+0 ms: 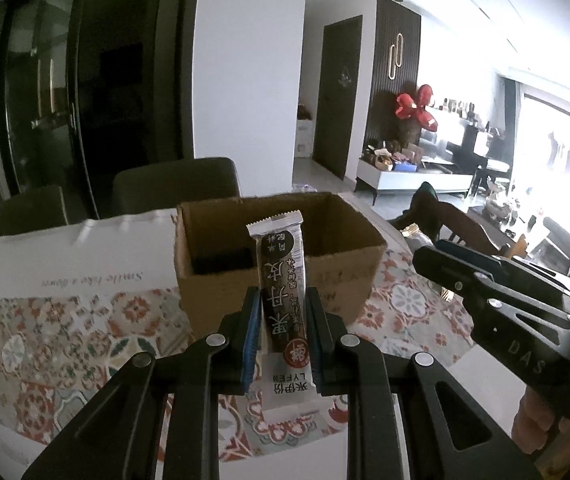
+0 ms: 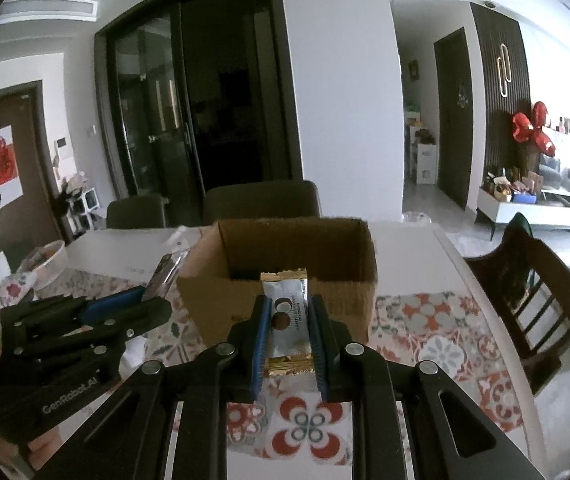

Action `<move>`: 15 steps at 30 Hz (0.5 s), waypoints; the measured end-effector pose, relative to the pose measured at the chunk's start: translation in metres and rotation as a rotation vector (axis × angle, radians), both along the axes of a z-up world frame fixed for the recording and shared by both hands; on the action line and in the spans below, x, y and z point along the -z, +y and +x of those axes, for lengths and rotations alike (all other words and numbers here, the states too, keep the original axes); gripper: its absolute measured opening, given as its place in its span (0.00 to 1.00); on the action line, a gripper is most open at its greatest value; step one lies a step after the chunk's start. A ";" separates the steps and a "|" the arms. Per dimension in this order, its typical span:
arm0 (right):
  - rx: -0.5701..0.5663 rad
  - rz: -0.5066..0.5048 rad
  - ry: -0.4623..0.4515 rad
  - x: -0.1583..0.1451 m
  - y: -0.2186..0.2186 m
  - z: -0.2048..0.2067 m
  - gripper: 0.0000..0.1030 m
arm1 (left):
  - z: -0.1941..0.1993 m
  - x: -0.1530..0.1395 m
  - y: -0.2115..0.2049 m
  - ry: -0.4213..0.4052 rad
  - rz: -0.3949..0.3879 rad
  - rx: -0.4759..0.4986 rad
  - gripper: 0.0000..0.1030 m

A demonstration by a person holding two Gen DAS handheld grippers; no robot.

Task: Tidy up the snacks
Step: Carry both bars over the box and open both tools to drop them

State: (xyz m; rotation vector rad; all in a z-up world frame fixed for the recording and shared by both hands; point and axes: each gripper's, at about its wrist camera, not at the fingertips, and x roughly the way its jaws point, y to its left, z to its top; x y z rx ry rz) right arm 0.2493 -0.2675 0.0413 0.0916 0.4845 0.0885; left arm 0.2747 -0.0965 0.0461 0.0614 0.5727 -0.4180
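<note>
The cardboard box (image 2: 281, 276) stands open-topped just ahead, with 2 chairs (image 2: 261, 202) behind the table's far edge.

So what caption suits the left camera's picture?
Left gripper clamps a dark snack bar before a cardboard box.

Daylight from the window (image 1: 545, 148) at far right, blown out to white glare in the left wrist view. Glass doors (image 2: 165, 112) dark, underexposed. Tabletop evenly lit, soft shadows. Heavy fisheye bending, black vignette at corners. Near fingers sharp; right wrist view slightly soft.
</note>
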 end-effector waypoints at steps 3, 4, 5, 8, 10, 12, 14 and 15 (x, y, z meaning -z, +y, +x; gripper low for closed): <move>0.001 0.006 -0.012 -0.006 -0.001 0.009 0.20 | 0.010 -0.005 0.000 -0.007 0.001 0.001 0.21; 0.000 0.007 -0.013 -0.008 -0.002 0.014 0.20 | 0.013 -0.007 0.000 -0.007 0.000 0.002 0.21; -0.001 0.009 -0.015 -0.009 -0.002 0.018 0.20 | 0.017 -0.008 0.000 -0.006 -0.002 0.004 0.21; -0.002 0.007 -0.018 -0.013 -0.002 0.030 0.20 | 0.030 -0.012 -0.001 -0.002 -0.002 0.005 0.21; 0.001 -0.002 -0.020 -0.015 -0.002 0.038 0.20 | 0.039 -0.013 0.000 -0.001 -0.002 0.004 0.21; 0.001 -0.009 -0.018 -0.017 -0.001 0.047 0.20 | 0.047 -0.014 0.000 0.000 0.000 0.002 0.21; 0.002 -0.020 -0.016 -0.017 0.000 0.056 0.20 | 0.056 -0.016 -0.001 -0.002 0.010 0.001 0.21; 0.004 -0.023 -0.013 -0.017 0.000 0.059 0.20 | 0.061 -0.016 -0.002 -0.005 0.017 0.005 0.21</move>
